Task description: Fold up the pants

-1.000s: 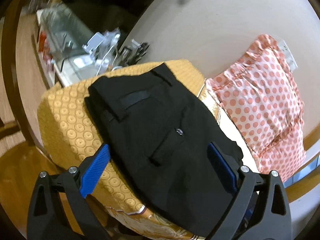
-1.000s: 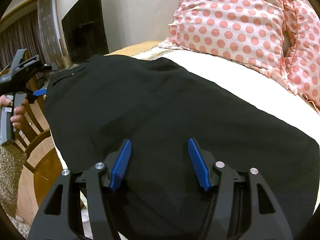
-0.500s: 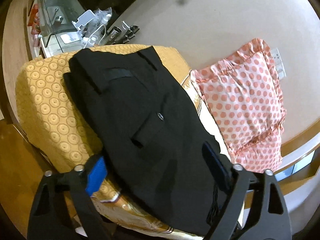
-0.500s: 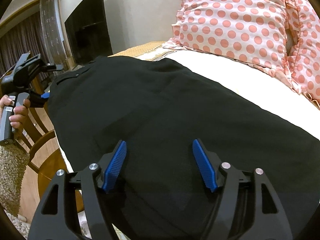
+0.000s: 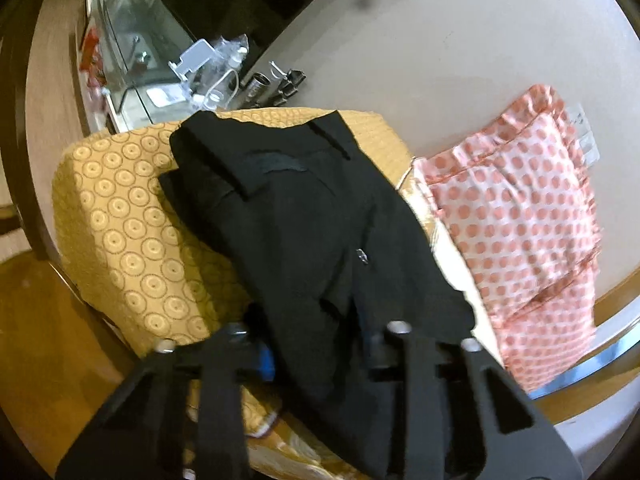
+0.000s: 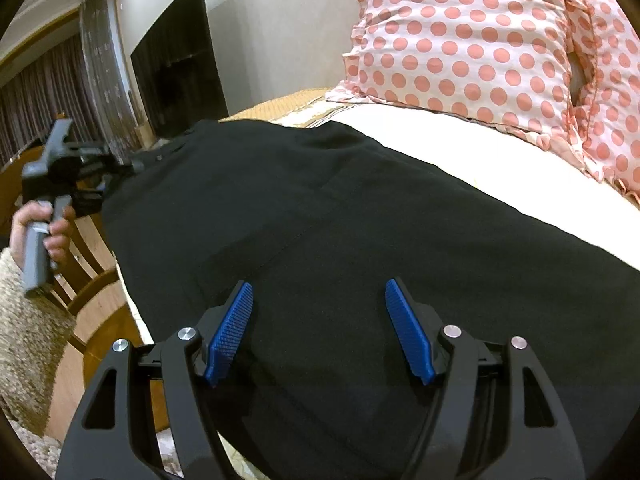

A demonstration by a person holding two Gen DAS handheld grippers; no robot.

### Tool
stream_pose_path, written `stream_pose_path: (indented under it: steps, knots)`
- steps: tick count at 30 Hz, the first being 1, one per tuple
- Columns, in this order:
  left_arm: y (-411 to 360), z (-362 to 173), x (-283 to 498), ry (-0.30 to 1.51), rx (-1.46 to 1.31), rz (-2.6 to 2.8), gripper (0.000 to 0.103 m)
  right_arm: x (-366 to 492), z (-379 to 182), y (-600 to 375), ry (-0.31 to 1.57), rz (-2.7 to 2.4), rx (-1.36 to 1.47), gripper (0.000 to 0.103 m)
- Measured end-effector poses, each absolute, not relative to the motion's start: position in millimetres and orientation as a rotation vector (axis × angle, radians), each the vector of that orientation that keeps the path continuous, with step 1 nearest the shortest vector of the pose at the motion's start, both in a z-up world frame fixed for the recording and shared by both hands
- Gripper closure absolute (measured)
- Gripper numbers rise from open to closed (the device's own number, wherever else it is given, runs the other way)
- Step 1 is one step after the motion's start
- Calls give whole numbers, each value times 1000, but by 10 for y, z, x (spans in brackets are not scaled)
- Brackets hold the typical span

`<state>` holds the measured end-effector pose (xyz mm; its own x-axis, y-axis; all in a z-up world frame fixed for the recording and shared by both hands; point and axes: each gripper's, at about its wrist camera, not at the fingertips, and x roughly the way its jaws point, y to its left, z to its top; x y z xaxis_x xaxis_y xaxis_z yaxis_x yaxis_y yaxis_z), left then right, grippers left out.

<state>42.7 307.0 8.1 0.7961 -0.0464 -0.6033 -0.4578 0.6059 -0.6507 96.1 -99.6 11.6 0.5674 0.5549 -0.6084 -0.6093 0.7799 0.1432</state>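
Observation:
Black pants [image 5: 304, 232] lie on the bed, the waistband end on the gold patterned bedspread [image 5: 120, 216]. In the left wrist view my left gripper [image 5: 316, 352] is shut on the near edge of the pants, its blue pads mostly hidden by the cloth. In the right wrist view the pants [image 6: 340, 208] spread wide across the bed. My right gripper [image 6: 320, 328] is open just above the cloth, blue pads [image 6: 232, 328] apart. The left gripper [image 6: 80, 168] shows at the far left edge of the pants, held by a hand.
A pink polka-dot pillow [image 5: 520, 216] leans on the wall by the white sheet [image 6: 460, 140]. A dark TV [image 6: 176, 68] stands on the wall. A glass case with clutter [image 5: 160, 60] stands beyond the bed. A wooden chair [image 6: 92, 280] stands at the bed's left.
My left gripper has closed on the pants' near edge; it was open before. My right gripper stays open and has shifted slightly over the cloth.

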Motion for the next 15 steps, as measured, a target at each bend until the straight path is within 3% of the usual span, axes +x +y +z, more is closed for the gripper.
stream_pose_path:
  steps: [7,15]
  knots:
    - [2800,424,485,586,-702,302,85,934,186,-1377,673,683,38,28]
    - [1798,1237,755,507,-344,215,86,817,348,-2092,585,569,155,25]
